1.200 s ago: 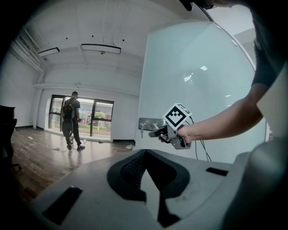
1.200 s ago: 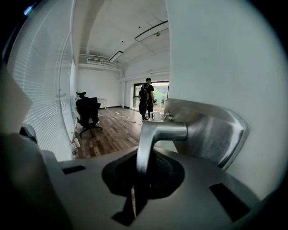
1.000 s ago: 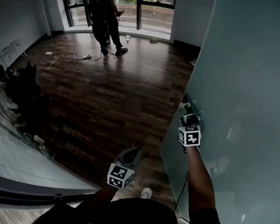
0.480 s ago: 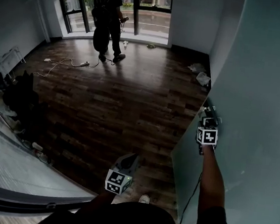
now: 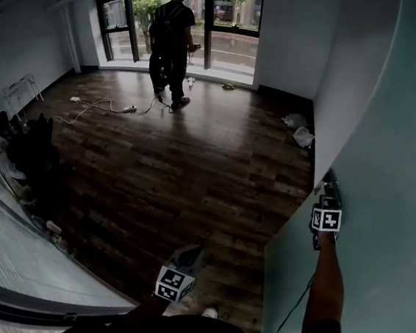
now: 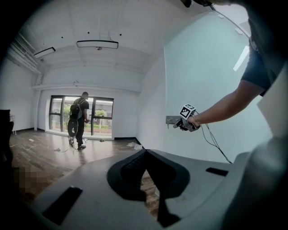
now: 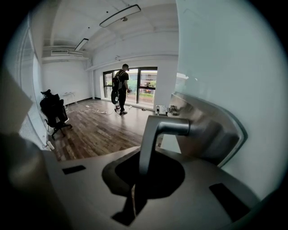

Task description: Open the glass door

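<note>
Standing open, frosted pale glass door (image 5: 404, 131)

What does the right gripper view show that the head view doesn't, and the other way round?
Only the right gripper view: the door handle clamped in the right gripper's shut jaws, and the ceiling lights. Only the head view: the left gripper, held low, and the right arm. Both: the glass door, the wood floor and the person at the window.

We lose the door handle's (image 7: 150, 139) lower end in shadow between the right gripper's (image 7: 132, 188) jaws, and the glass door (image 5: 411, 132) runs off the right edge.
</note>
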A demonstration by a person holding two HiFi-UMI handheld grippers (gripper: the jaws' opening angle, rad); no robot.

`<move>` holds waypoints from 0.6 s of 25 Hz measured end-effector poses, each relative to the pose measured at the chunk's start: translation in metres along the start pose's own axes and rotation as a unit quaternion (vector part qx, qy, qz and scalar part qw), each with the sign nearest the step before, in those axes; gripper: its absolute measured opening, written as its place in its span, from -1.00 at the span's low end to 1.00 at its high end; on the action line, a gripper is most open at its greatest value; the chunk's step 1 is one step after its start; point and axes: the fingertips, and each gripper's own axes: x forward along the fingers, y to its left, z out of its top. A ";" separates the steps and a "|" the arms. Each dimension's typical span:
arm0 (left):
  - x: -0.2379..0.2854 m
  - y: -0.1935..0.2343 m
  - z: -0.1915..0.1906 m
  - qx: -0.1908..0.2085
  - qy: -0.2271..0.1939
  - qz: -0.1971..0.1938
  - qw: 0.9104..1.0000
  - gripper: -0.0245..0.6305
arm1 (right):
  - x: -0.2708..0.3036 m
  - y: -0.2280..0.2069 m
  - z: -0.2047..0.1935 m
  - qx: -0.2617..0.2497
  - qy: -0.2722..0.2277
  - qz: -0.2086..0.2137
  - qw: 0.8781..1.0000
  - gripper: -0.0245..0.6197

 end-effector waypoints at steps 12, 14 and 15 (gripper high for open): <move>-0.019 0.012 0.004 -0.004 -0.010 0.005 1.000 -0.91 | -0.060 -0.058 -0.010 0.026 -0.057 -0.182 0.981 -0.36; -0.032 0.013 -0.001 -0.006 -0.009 0.003 1.000 -0.91 | -0.091 -0.047 -0.018 0.057 -0.114 -0.214 0.969 -0.29; -0.040 0.014 -0.003 -0.008 -0.009 0.002 1.000 -0.91 | -0.107 -0.036 -0.023 0.067 -0.141 -0.219 0.963 -0.27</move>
